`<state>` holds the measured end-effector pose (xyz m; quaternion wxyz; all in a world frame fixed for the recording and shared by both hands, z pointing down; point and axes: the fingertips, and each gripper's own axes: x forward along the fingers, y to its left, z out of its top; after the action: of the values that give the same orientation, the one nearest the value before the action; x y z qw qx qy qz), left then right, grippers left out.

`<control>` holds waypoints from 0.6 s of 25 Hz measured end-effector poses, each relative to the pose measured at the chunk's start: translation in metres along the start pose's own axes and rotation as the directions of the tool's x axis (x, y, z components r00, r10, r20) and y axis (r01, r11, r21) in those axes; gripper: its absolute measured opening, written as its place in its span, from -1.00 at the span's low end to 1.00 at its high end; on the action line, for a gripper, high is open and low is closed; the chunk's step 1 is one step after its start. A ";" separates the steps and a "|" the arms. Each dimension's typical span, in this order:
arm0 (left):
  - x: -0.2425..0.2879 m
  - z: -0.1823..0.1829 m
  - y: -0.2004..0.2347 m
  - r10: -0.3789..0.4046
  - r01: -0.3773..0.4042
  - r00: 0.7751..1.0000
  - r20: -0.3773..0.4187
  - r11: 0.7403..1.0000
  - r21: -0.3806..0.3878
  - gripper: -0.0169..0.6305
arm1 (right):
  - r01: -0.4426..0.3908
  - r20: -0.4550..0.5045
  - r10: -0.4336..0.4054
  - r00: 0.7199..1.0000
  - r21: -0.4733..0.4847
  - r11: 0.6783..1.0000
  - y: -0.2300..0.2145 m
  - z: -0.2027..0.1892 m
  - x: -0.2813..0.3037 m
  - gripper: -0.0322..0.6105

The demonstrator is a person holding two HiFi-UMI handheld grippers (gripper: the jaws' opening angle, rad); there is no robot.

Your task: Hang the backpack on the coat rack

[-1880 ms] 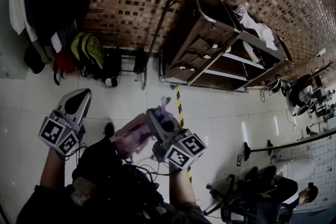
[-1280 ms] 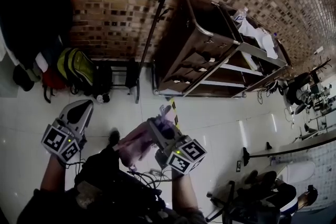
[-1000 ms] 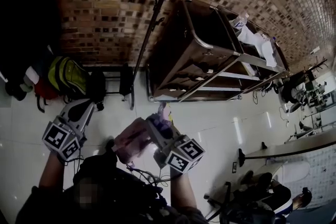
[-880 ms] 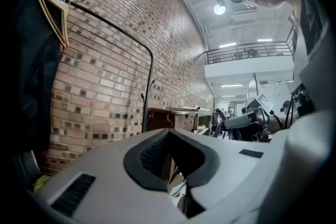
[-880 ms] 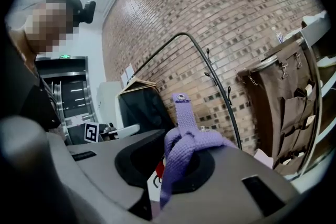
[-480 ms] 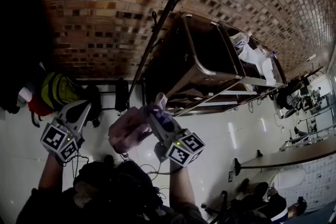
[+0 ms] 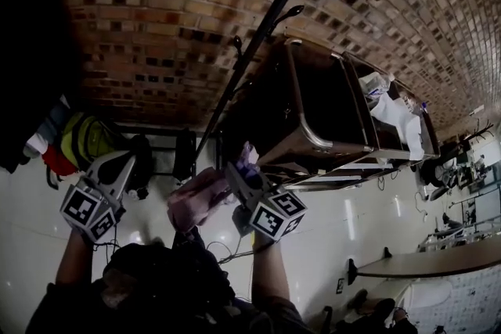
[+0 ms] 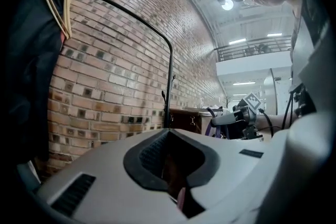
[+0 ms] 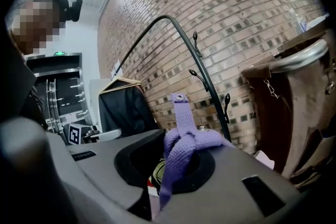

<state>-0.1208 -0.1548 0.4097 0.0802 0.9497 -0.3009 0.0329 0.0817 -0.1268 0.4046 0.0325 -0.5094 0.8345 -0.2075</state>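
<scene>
A pink backpack (image 7: 194, 198) hangs in front of me by its purple strap (image 9: 181, 139). My right gripper (image 7: 239, 168) is shut on that strap, which bunches between the jaws and sticks up above them in the right gripper view. The black coat rack pole (image 7: 258, 43) slants up just beyond the gripper, with hooks (image 9: 197, 73) along it. In the left gripper view the coat rack pole (image 8: 170, 86) stands ahead against the brick wall. My left gripper (image 7: 117, 160) is to the left of the backpack, apart from it, jaws together with no object visible between them.
A brown cart with a metal rail (image 7: 313, 105) stands right of the rack, with white cloths (image 7: 391, 109) on top. Dark garments (image 7: 31, 51) hang at the left above a yellow-green bag (image 7: 82, 138). Cables lie on the pale floor by my feet.
Both grippers and the backpack have moved closer to the brick wall and the coat rack. The rack pole now reaches just past the right gripper. The grip on the strap is unchanged.
</scene>
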 end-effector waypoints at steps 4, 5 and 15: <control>0.045 0.008 0.009 0.024 -0.024 1.000 -0.009 1.000 0.000 -0.83 | -0.028 -0.017 0.028 0.999 0.009 1.000 -0.037 0.017 0.017 -0.76; 0.057 0.010 0.011 0.027 -0.027 1.000 -0.013 1.000 0.001 -0.83 | -0.034 -0.020 0.034 0.999 0.009 0.999 -0.046 0.023 0.021 -0.76; 0.154 0.022 0.024 0.060 -0.061 0.998 -0.037 0.998 -0.022 -0.83 | -0.110 -0.038 0.108 0.993 -0.057 0.992 -0.118 0.081 0.066 -0.76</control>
<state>-0.0087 -0.2650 0.4087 0.0957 0.9384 -0.3284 0.0490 0.1705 -0.2556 0.3864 0.0143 -0.4603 0.8672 -0.1895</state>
